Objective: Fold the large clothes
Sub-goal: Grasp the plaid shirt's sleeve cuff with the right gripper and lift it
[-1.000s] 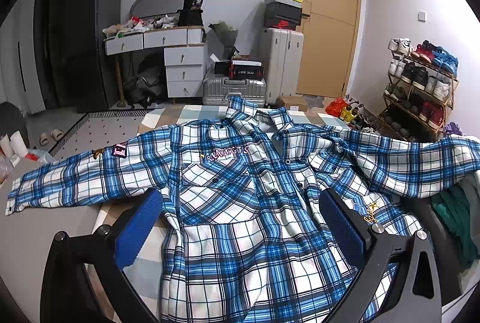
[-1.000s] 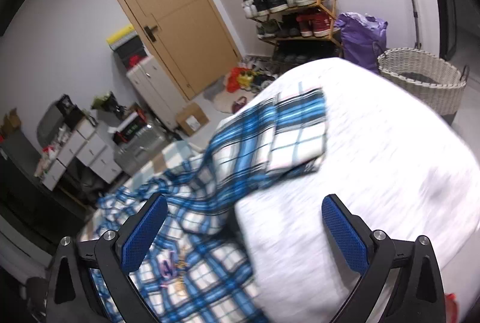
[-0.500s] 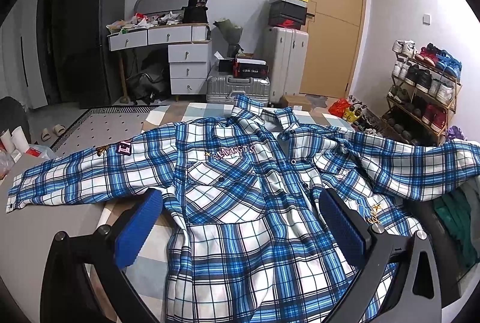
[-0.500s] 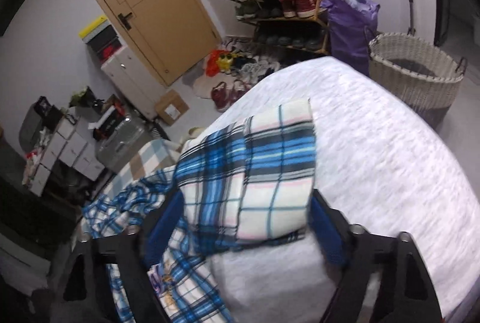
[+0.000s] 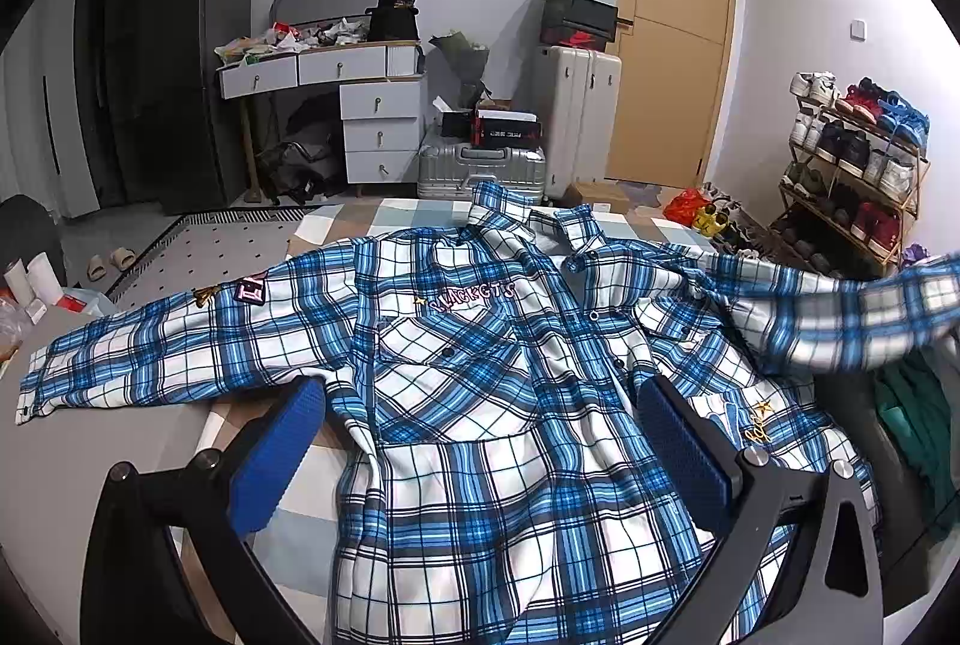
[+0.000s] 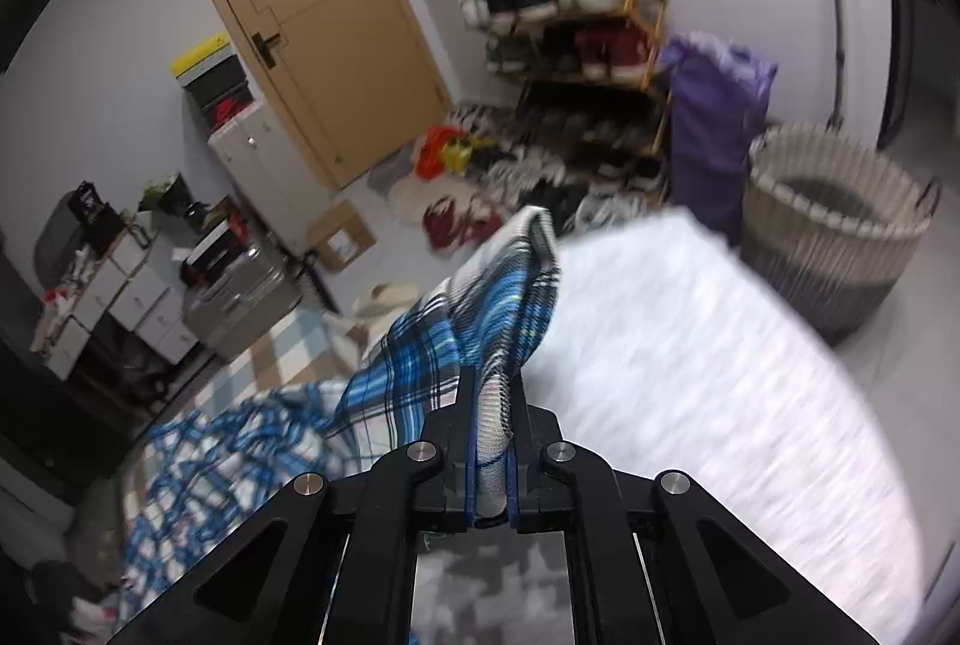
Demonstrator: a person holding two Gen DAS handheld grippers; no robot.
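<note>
Right tool (image 6: 487, 441): just snapped together on the sleeve cuff (image 6: 528, 273), fabric pinched between the pads
Sleeve: now lifted off the white bed (image 6: 690, 345), blurred at right of the left view
Left tool (image 5: 480, 447): pads wide apart, hovering over the hem, holding nothing
Plaid shirt (image 5: 480, 375): spread flat, centre frame
Meaning: first sleeve fold looks ready to start

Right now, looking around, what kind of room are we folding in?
Most likely a lived-in bedroom or entry room at home: a plaid shirt spread on a bed, a shoe rack by the door, and suitcases beside a cluttered drawer desk.
</note>
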